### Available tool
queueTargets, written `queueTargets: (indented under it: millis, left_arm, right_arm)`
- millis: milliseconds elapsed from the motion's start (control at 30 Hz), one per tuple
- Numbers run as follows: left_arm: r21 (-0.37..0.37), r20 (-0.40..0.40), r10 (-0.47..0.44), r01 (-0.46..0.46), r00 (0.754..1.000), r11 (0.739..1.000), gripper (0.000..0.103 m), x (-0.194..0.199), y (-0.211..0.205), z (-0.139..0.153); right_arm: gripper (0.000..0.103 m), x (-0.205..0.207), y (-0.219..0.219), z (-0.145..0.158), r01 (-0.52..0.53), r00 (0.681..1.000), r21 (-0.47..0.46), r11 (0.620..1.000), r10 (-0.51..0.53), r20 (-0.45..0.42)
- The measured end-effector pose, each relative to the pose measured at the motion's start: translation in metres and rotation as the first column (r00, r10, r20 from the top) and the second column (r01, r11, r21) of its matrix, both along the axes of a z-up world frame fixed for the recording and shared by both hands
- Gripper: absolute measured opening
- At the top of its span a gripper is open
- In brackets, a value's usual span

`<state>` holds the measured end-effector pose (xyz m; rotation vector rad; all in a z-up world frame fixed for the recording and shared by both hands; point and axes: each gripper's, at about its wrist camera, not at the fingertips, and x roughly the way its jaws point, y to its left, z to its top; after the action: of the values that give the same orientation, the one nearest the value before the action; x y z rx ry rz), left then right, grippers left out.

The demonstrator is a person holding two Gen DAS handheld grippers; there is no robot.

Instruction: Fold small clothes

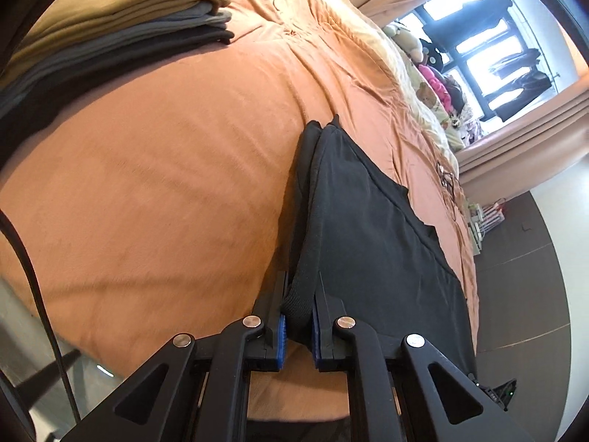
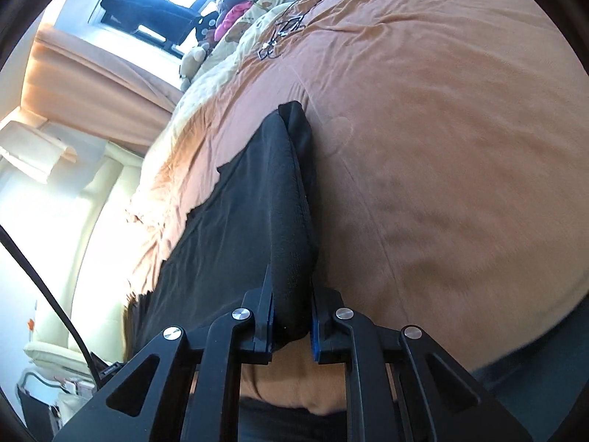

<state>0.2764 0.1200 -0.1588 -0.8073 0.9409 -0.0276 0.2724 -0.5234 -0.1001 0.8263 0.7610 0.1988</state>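
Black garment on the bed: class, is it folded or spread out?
Spread, not yet folded: the black garment stretches between the left gripper and right gripper, both clamping bunched edges.

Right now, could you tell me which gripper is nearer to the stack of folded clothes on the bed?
Left. The left gripper grips the black garment with the folded stack ahead; the right gripper's view shows no stack.

Each wrist camera sits close behind its tongs, angled down across the bed. Both views share the bed and the far window beyond it.
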Motion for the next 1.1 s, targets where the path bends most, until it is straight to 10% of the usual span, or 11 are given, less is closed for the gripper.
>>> queueTargets:
  millis: [333,600,867,967,1100]
  left_arm:
    - [-0.061,0.001,-0.002,0.002,1.0,0.998,0.014,0.002,0.002,-0.022]
    - [-0.132,0.031,-0.002,0.006,1.0,0.991,0.05,-0.002,0.001,-0.031]
    - [-0.142,0.009,0.017,-0.015,1.0,0.99,0.049,0.004,0.0,-0.046]
    - [-0.1,-0.018,0.019,-0.021,1.0,0.995,0.025,0.007,-0.003,-0.052]
    - [-0.125,-0.003,0.023,-0.023,1.0,0.992,0.018,0.005,0.003,-0.053]
  right_arm:
    - [0.017,-0.002,0.019,0.03,-0.001,0.996,-0.266,0.964,-0.022,-0.082]
    - [0.017,-0.004,0.075,0.084,-0.055,0.999,-0.394,0.917,0.052,-0.018]
    - [0.017,0.025,0.163,0.095,-0.186,0.98,-0.475,0.86,0.2,-0.022]
    - [0.017,0.037,0.192,0.092,-0.216,0.972,-0.516,0.829,0.232,-0.035]
    - [0.017,0.062,0.226,0.08,-0.261,0.963,-0.558,0.788,0.25,-0.097]
